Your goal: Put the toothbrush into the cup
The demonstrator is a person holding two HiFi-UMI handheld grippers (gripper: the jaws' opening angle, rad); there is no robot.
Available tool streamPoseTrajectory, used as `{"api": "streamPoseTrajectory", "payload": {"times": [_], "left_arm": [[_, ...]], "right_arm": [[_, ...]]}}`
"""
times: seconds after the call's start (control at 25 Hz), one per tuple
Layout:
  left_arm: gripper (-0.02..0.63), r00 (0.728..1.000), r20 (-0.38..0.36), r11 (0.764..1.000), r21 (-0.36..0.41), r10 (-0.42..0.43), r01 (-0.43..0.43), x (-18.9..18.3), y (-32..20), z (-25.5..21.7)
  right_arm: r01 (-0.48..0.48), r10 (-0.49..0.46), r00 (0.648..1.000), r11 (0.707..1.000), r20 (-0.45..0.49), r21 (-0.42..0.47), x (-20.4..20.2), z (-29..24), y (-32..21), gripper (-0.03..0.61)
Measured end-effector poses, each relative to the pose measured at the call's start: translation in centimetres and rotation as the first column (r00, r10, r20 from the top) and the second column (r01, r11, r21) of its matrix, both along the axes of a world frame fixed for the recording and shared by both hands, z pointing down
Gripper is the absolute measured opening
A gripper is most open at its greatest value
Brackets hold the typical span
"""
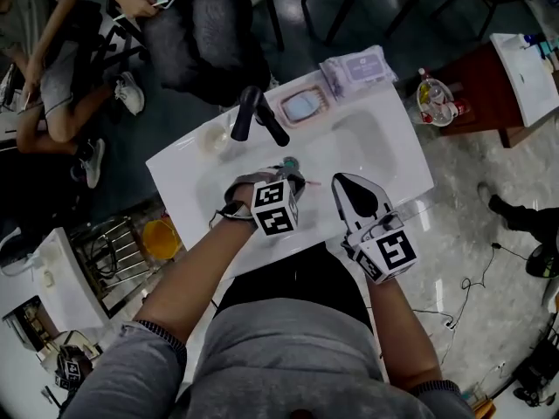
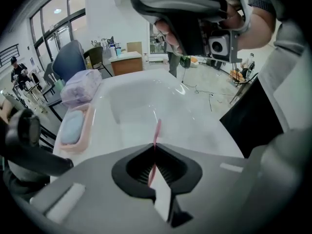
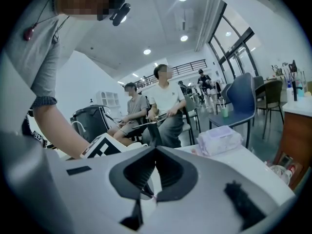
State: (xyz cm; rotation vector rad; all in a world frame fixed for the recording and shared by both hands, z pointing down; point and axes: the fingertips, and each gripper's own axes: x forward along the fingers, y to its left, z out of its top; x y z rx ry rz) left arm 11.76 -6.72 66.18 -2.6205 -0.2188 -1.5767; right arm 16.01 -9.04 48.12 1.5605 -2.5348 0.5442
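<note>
Here, seemingly a pink toothbrush [image 2: 157, 129] between jaws of left gripper [image 2: 155, 150].

Open lab hall (tall windows [image 3: 234, 43], office chairs [image 3: 242, 99]), freestanding washbasin [image 1: 397, 160].

White washbasin [image 1: 384, 160] carries a black faucet [image 1: 258, 117] at its far edge. A pink soap dish [image 1: 303, 106] holding blue soap lies just right of the faucet, with a purple wipes packet [image 1: 358, 66] beside it. An orange bucket [image 1: 162, 238] stands on the floor to the left. Seated persons [image 1: 196, 33] are beyond.
</note>
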Motion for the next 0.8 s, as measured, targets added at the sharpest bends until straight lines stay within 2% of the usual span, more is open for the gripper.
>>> {"api": "streamPoseTrajectory", "payload": {"times": [0.36,0.64,0.8], "left_arm": [[0.018,0.99,-0.08,0.993,0.027,-0.116,0.119,-2.0,-0.8,-5.3],[0.018,0.968,-0.166,0.979,0.051,-0.189,0.199,-3.9,-1.1,-8.7],[0.018,0.942,-0.229,0.964,0.036,-0.247,0.262,-5.2,-1.3,-10.4]], "right_arm": [[0.085,-0.084,0.996,0.996,-0.025,0.027,-1.8,-2.6,-0.5,0.012],[0.168,-0.166,0.985,0.985,-0.038,0.041,-3.8,-4.4,-0.9,0.012],[0.206,-0.205,0.978,0.978,-0.036,0.044,-5.2,-4.8,-1.2,0.012]]}}
